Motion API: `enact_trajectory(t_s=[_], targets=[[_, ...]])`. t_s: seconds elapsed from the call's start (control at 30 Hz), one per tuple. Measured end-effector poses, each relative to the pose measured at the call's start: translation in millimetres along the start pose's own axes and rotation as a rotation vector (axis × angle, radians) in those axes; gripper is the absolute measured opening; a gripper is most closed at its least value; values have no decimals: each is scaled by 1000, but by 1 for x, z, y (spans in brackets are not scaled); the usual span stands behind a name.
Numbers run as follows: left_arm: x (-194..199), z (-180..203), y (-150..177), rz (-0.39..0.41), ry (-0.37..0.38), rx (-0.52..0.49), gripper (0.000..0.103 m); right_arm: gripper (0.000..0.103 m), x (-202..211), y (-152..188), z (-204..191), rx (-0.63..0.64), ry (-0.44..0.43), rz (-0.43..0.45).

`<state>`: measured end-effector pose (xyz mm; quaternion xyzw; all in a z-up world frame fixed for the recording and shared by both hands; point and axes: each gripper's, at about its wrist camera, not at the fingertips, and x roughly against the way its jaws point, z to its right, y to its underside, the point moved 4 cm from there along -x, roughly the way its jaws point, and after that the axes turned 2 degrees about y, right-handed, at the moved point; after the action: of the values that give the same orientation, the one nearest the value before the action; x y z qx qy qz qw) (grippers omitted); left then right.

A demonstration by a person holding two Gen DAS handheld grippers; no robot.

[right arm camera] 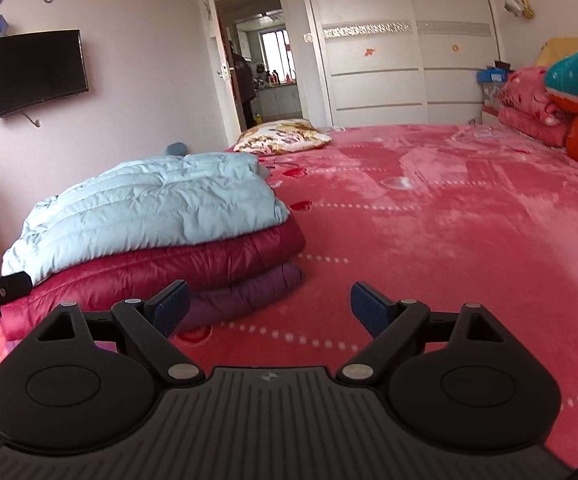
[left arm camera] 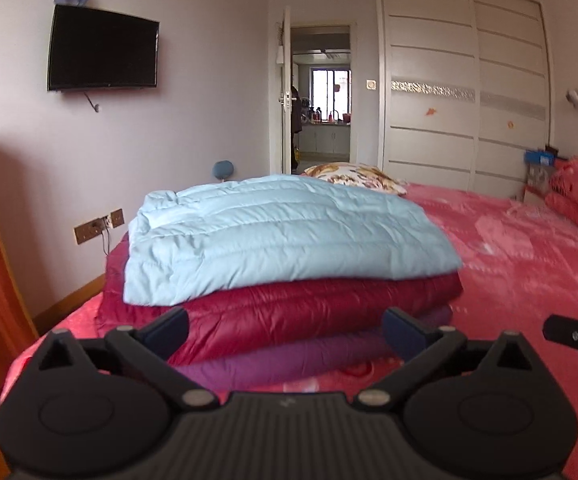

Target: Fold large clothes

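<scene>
Three folded padded garments sit stacked at the corner of the bed [right arm camera: 429, 208]: a light blue jacket [left arm camera: 281, 232] on top, a dark red jacket [left arm camera: 309, 312] under it, and a purple jacket [left arm camera: 289, 360] at the bottom. The edges line up roughly, with the widest piece in the middle, which suggests each was folded flat and laid on the last to keep the pile stable and the rest of the pink bedspread free.

The left gripper [left arm camera: 285, 328] has its jaws spread wide with nothing between them; it points straight at the near edge of the stack, just in front of the red and purple layers without touching them. The right gripper [right arm camera: 269, 304] is likewise wide open and empty, aimed past the right side of the pile at bare bedspread, so the stack lies ahead and to its left. Its left pad overlaps the purple jacket in the picture, though it probably hangs short of it; the fisheye view makes that hard to judge.

Both tools being open and clear of the cloth reads as a fold finished and let go. A floral pillow [right arm camera: 285, 136] lies beyond the stack, and red bedding [right arm camera: 529, 108] is heaped at the far side.
</scene>
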<state>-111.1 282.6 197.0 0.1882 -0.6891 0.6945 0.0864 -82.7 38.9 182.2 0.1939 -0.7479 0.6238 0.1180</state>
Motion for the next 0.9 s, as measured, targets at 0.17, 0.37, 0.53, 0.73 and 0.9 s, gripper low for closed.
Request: enact_trajectory(t_s=[0.17, 0.37, 0.53, 0.73, 0.9], targets=[[32, 1, 4, 3, -38, -27, 102, 103, 21, -4, -7, -10, -11, 28], [65, -3, 4, 32, -63, -38, 102, 103, 38, -1, -21, 10, -23, 60], [81, -7, 5, 47, -72, -16, 102, 103, 50, 0, -37, 40, -17, 72], [89, -14, 8, 39, -81, 14, 102, 103, 57, 0, -52, 75, -25, 75], [94, -17, 10, 38, -87, 22, 102, 103, 61, 2, -57, 96, -38, 79]])
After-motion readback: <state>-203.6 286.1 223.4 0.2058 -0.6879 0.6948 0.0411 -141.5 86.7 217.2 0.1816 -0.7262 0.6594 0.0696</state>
